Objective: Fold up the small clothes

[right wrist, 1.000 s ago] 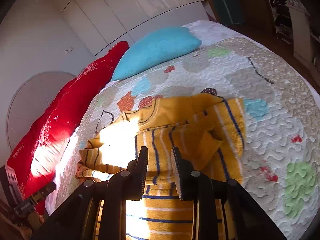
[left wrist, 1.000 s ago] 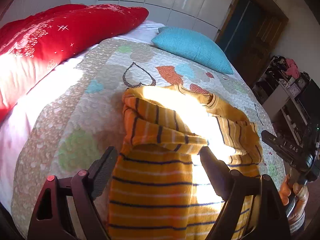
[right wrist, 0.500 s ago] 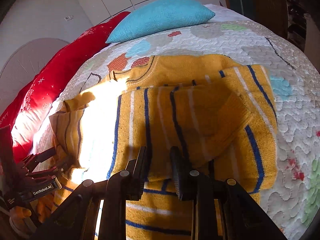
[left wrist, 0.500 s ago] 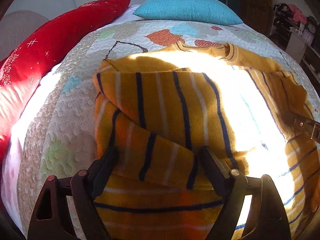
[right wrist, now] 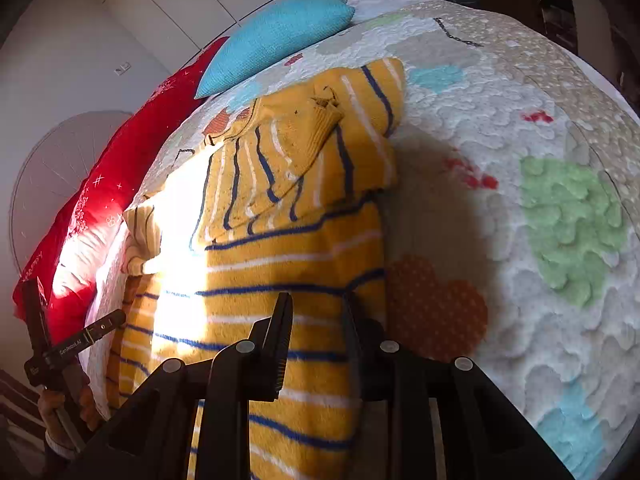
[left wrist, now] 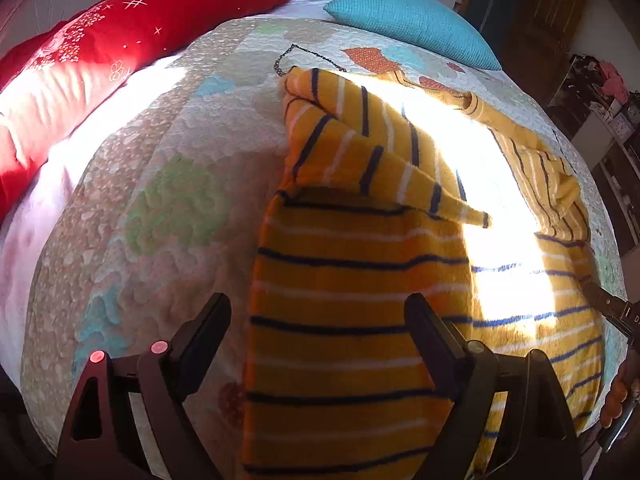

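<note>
Sunlit quilted bed [left wrist: 168,200], striped sweater [left wrist: 340,300] spread mid-frame.
Left gripper [left wrist: 316,320] gapes wide over its hem; right gripper [right wrist: 316,316] stands narrowly parted, holding nothing. Sleeves lie folded inward. Soft, light, floppy knit: probably best pinched at the hem corners.

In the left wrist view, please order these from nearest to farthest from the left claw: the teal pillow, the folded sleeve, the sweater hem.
1. Sweater hem, between the left claw fingers.
2. Folded sleeve, ahead, lying across the sweater.
3. Teal pillow, far end of the bed, right.
</note>
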### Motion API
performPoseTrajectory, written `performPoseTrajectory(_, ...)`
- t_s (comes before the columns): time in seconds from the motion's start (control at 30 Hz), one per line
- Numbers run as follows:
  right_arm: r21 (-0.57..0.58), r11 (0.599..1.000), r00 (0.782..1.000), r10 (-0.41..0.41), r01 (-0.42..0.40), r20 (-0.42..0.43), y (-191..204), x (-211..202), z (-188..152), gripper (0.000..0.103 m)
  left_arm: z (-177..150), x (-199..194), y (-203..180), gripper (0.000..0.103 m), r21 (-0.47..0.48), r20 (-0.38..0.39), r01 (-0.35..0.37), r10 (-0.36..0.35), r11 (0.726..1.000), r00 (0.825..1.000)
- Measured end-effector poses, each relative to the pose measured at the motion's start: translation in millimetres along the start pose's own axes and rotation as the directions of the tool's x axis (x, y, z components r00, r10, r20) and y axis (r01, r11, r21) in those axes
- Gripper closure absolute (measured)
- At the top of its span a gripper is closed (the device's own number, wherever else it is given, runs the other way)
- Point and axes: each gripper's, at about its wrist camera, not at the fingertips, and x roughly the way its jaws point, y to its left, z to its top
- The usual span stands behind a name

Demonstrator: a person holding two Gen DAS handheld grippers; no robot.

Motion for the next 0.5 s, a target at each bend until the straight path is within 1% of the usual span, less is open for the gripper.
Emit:
performPoseTrajectory(0.03,-0.007,0.999,0.999,-0.031,0.031,-0.005,-4,-8,-9,0.076,-9,-6,6,0.015,-0.002,0.006,-0.003,0.003,1.0,1.0)
performPoseTrajectory(0.07,-0.01,0.999,0.999,-0.047,0.047,-0.008,-9,-16,-18,0.071,-17,-12,12,0.015,-0.005,0.011,-0.007,0.007,1.0,1.0)
performPoseTrajectory(0.1,-0.006,0.998,0.998,-0.059,0.059,-0.015,-14,-23,-28,0.071,-26,-17,18,0.016,-0.01,0.013,-0.008,0.008,1.0,1.0)
performPoseTrajectory(0.17,0.006,0.999,0.999,-0.041,0.042,-0.008,-24,-38,-47,0.071,-42,-27,30,0.015,-0.036,0.009,0.006,-0.006,0.999,1.0)
performPoseTrajectory(0.23,0.017,0.999,1.0,-0.028,0.028,-0.003,-31,-53,-65,0.07,-56,-33,39,0.015,-0.074,0.004,0.045,-0.045,0.996,0.999)
performPoseTrajectory(0.27,0.017,1.0,1.0,-0.019,0.019,0.002,-32,-58,-73,0.069,-63,-35,41,0.015,-0.08,0.01,0.061,-0.061,0.995,0.998)
performPoseTrajectory(0.33,0.025,1.0,1.0,-0.001,0.001,0.022,-35,-66,-88,0.067,-75,-39,41,0.014,-0.074,0.026,0.072,-0.07,0.995,0.997)
performPoseTrajectory(0.4,0.036,0.999,0.999,0.021,-0.022,0.043,-33,-71,-97,0.058,-83,-40,38,0.01,-0.076,0.034,0.083,-0.081,0.994,0.996)
performPoseTrajectory(0.47,0.043,0.997,0.997,0.057,-0.059,0.055,-28,-74,-106,0.053,-91,-42,35,0.005,-0.088,0.038,0.111,-0.108,0.99,0.993)
performPoseTrajectory(0.5,0.041,0.996,0.995,0.08,-0.082,0.052,-23,-73,-110,0.052,-96,-43,33,0.003,-0.093,0.044,0.132,-0.128,0.987,0.991)
